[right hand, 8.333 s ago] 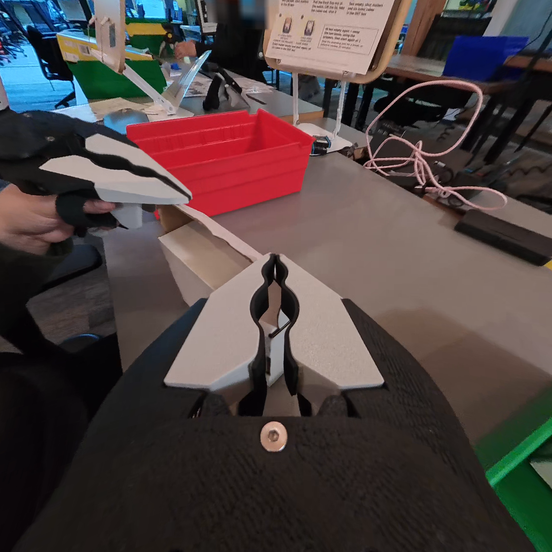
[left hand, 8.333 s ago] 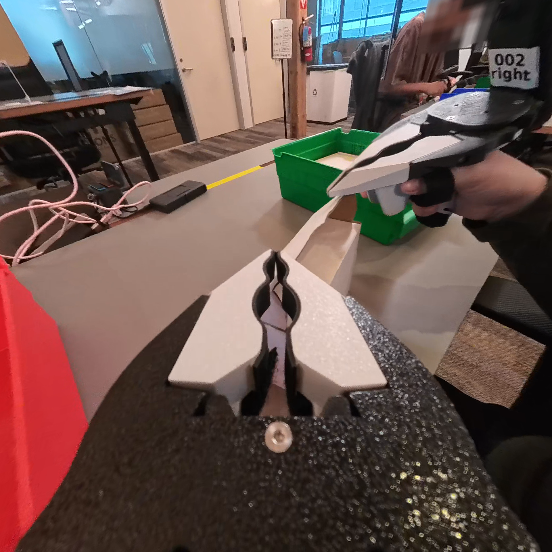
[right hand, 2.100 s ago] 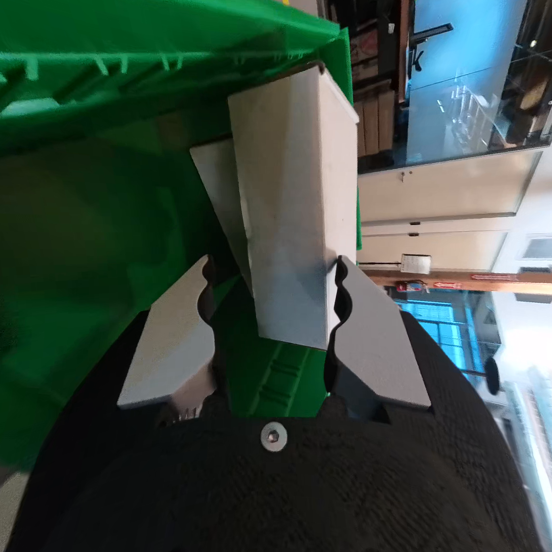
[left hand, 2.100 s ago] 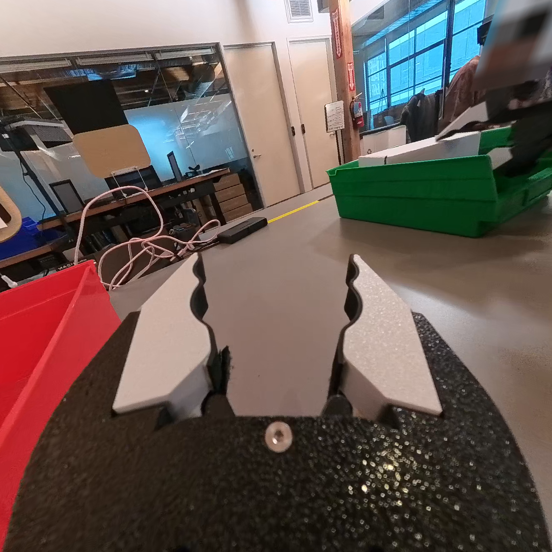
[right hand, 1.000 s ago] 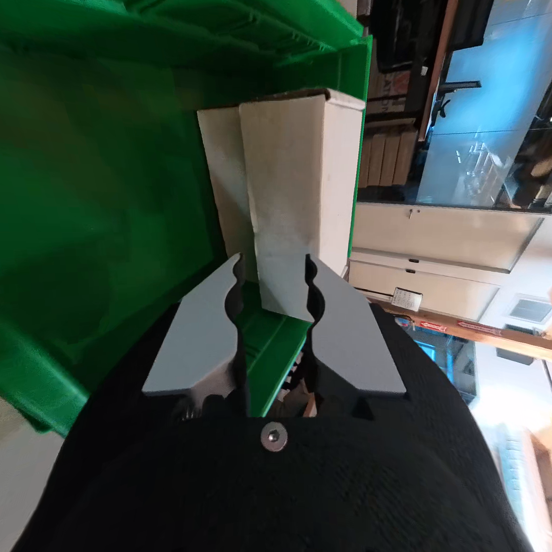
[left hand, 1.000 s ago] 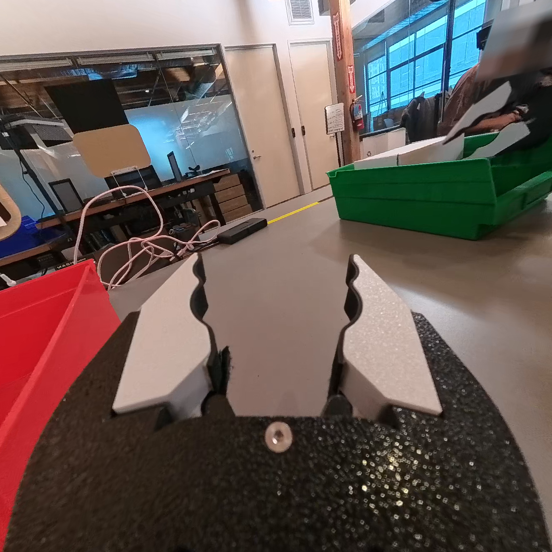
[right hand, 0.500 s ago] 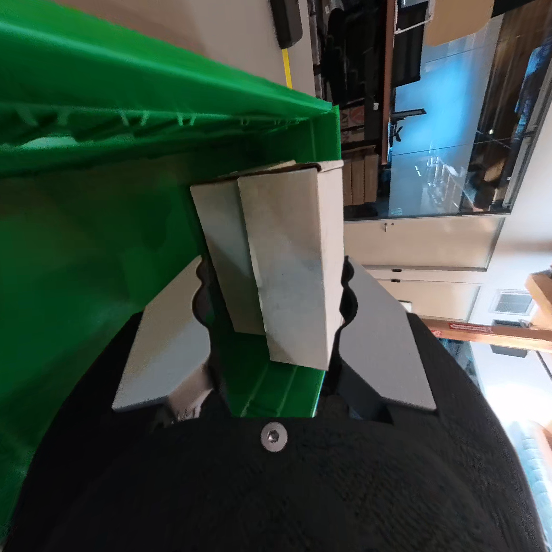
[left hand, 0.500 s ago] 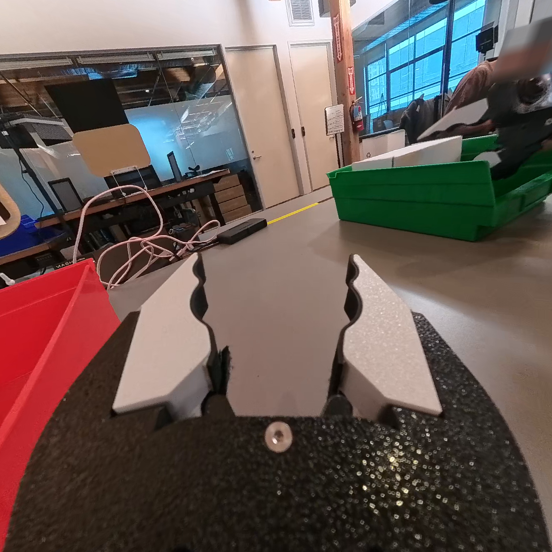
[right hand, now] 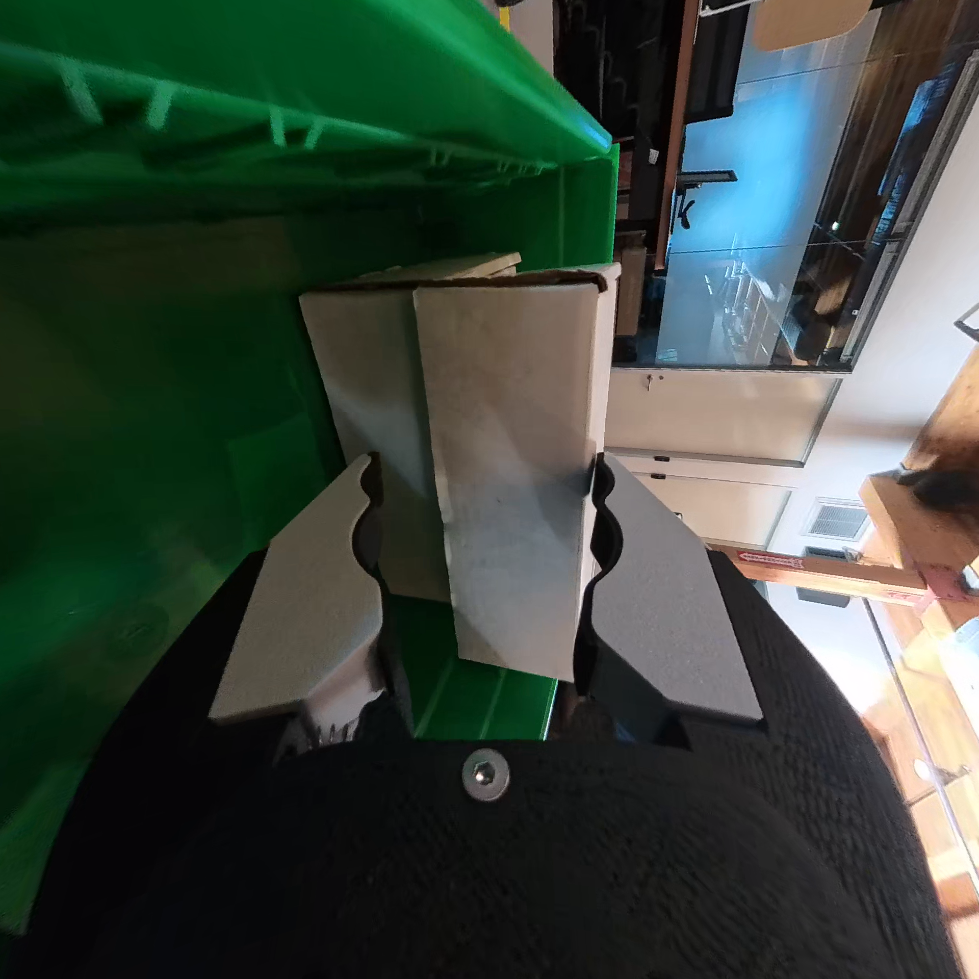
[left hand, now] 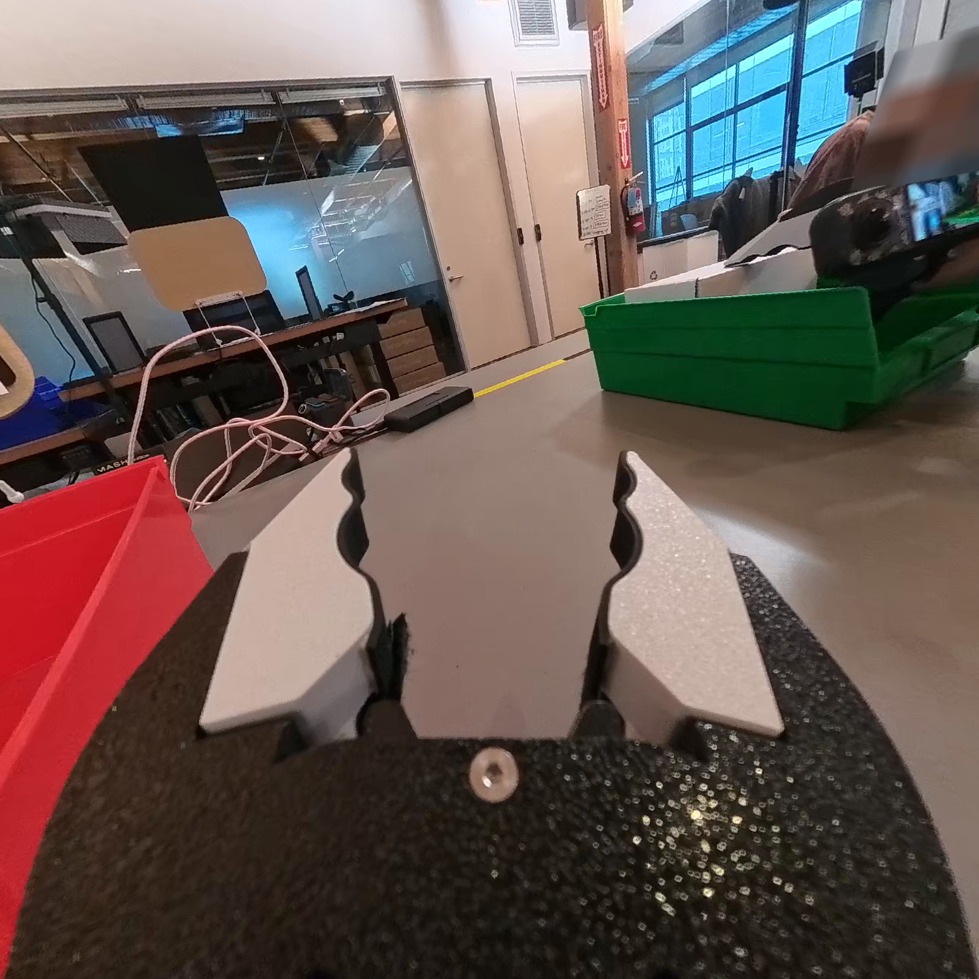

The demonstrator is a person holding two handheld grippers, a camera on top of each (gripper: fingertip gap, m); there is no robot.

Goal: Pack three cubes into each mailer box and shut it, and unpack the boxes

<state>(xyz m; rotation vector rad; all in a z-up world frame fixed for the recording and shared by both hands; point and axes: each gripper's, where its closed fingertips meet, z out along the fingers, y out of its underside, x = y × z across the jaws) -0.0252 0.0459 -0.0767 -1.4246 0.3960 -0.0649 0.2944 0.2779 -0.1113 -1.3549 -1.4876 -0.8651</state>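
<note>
While the left gripper [left hand: 487,530] rests low over the grey table [left hand: 530,466], jaws wide apart and holding nothing, it seems parked out of the way. At far right, the right gripper [right hand: 484,535] reaches into the green bin [right hand: 159,371], turned sideways, probably to settle or grip a white mailer box [right hand: 508,450] there. Its jaws straddle the box; the right pad touches one face, but the left looks clear. A second box [right hand: 365,381] lies beside it. To the near left sits a red bin [left hand: 79,572], contents unseen.
</note>
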